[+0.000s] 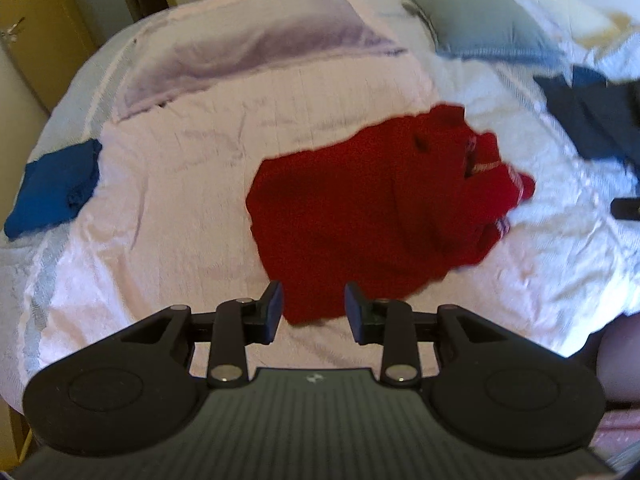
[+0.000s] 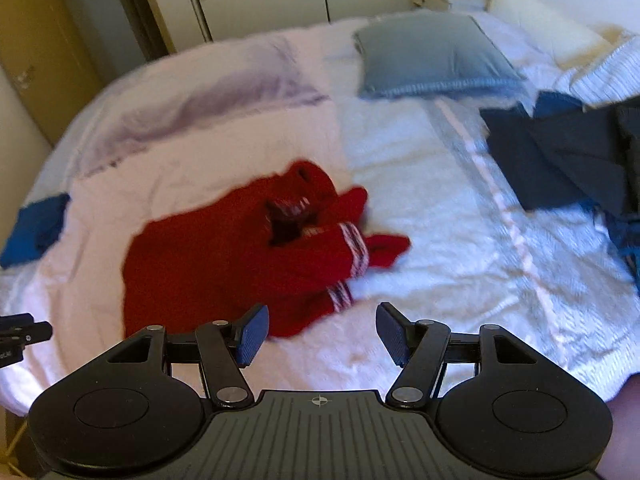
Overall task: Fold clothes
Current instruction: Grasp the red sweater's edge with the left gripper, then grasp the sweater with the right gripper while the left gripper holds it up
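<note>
A red sweater (image 1: pixel 352 216) is seen crumpled on the bed (image 1: pixel 180 184), near the middle of the white cover, with its striped cuffs (image 2: pixel 356 250) bunched at about 3 o'clock of its body. The left gripper (image 1: pixel 314 306) is held above the sweater's near hem at 6 o'clock; its jaws are parted partway and nothing is held. The right gripper (image 2: pixel 322 332) is held over the near cuff edge, its jaws spread wide and empty. A blue garment (image 1: pixel 52 190) is seen at 9 o'clock, dark clothes (image 2: pixel 568 160) at 2 o'clock, and a grey pillow (image 2: pixel 432 56) at 12 o'clock.
</note>
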A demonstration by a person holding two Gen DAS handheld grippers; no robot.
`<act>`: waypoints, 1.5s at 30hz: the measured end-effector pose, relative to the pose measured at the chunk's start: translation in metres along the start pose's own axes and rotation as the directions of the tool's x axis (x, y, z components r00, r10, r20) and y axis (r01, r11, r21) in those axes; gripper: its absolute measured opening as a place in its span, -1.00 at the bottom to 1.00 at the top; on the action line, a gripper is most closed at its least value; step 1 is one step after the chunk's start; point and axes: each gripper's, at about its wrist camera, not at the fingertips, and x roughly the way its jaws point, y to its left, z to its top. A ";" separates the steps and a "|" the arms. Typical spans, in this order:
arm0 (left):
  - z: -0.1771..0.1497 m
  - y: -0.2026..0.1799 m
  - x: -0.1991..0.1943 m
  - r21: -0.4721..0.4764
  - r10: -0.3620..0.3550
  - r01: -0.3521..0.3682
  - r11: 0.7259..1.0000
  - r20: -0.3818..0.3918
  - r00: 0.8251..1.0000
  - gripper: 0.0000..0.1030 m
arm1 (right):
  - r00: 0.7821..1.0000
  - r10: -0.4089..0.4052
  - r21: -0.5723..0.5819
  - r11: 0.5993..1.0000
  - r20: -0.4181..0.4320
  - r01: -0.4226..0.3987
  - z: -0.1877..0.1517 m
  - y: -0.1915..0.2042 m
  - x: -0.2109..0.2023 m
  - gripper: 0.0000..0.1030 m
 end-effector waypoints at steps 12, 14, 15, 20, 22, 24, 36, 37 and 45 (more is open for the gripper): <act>-0.030 -0.062 0.085 0.124 0.022 -0.018 0.992 -0.032 0.999 -0.35 | 0.997 -0.056 -0.299 0.953 -0.049 0.039 0.016 -0.035 0.087 0.23; -0.034 -0.076 0.099 0.150 0.032 -0.028 0.988 -0.023 0.999 -0.31 | 0.999 -0.038 -0.373 0.928 -0.027 0.025 0.020 -0.041 0.105 0.23; -0.037 -0.083 0.107 0.170 0.039 -0.036 0.985 -0.018 0.999 -0.30 | 1.000 -0.027 -0.411 0.912 -0.014 0.019 0.022 -0.043 0.114 0.23; -0.054 -0.109 0.145 0.252 0.125 -0.128 0.959 0.027 0.992 -0.30 | 0.999 0.027 -0.573 0.819 0.028 -0.006 0.030 -0.053 0.158 0.23; -0.060 -0.115 0.156 0.281 0.161 -0.166 0.945 0.041 0.986 -0.30 | 0.998 0.051 -0.607 0.795 0.034 -0.020 0.035 -0.056 0.173 0.23; -0.066 -0.119 0.165 0.313 0.191 -0.199 0.929 0.056 0.980 -0.28 | 0.996 0.078 -0.633 0.774 0.051 -0.028 0.040 -0.057 0.184 0.23; -0.108 -0.149 0.210 0.711 0.341 -0.443 0.546 0.294 0.893 -0.17 | 0.973 0.177 -0.844 0.535 0.149 0.031 0.042 -0.043 0.224 0.23; -0.109 -0.148 0.211 0.717 0.340 -0.451 0.531 0.308 0.889 -0.17 | 0.968 0.191 -0.870 0.491 0.161 0.048 0.039 -0.040 0.226 0.23; -0.121 -0.144 0.220 0.716 0.335 -0.514 0.472 0.393 0.856 -0.18 | 0.914 0.315 -0.966 0.037 0.255 0.257 0.001 -0.022 0.245 0.23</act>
